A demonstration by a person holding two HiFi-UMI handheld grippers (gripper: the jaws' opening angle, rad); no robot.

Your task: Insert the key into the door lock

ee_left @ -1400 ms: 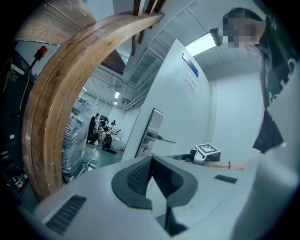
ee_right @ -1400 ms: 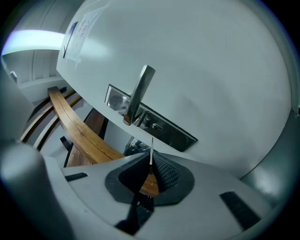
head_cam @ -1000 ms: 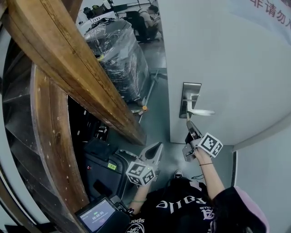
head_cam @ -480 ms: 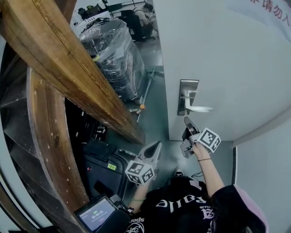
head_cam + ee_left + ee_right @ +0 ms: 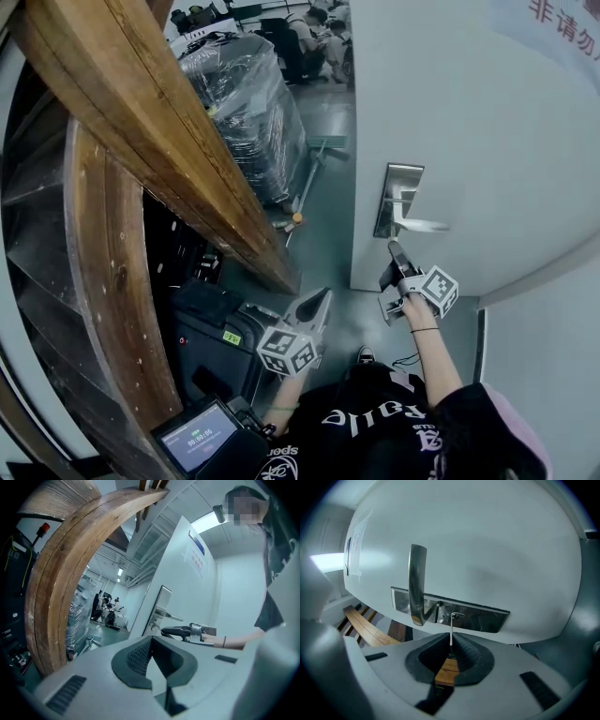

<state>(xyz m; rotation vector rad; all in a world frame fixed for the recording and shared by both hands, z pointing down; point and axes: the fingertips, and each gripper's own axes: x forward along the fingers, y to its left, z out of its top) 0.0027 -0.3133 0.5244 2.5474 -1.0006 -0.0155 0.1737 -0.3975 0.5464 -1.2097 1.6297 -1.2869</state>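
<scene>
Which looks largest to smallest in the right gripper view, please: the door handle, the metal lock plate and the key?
1. metal lock plate
2. door handle
3. key, a thin sliver though nearest the camera

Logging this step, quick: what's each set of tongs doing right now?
Left tongs: closed, empty.
Right tongs: closed on the key, tip at the lock.

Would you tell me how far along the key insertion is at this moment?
Done: the right gripper is shut on the key. In hand: its tip meets the keyhole on the lock plate. Left: pushing it home; depth so far unclear. The left gripper is shut, empty.
</scene>
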